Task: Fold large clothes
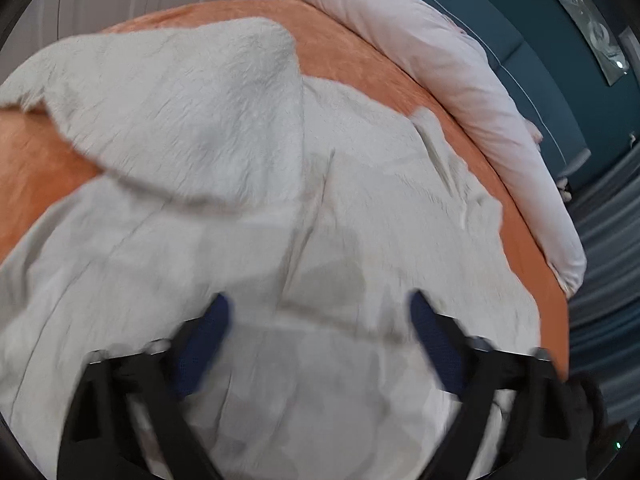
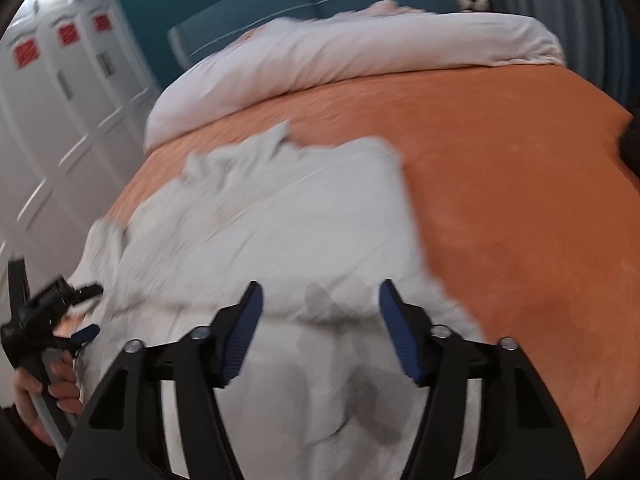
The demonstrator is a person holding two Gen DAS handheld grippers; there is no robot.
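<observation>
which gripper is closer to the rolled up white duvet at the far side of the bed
Hard to call, perhaps the right. Both the right gripper and left gripper hover open over the grey garment, with orange bedspread between them and the duvet.

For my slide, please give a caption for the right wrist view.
Open right gripper above a pale grey fleecy garment on an orange bedspread.

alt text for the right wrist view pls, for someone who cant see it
The right tool, open and holding nothing, hangs over a rumpled pale grey garment spread on an orange bedspread. A rolled white duvet lies along the far edge of the bed, and the left tool shows at the left edge of the blurred frame.
</observation>
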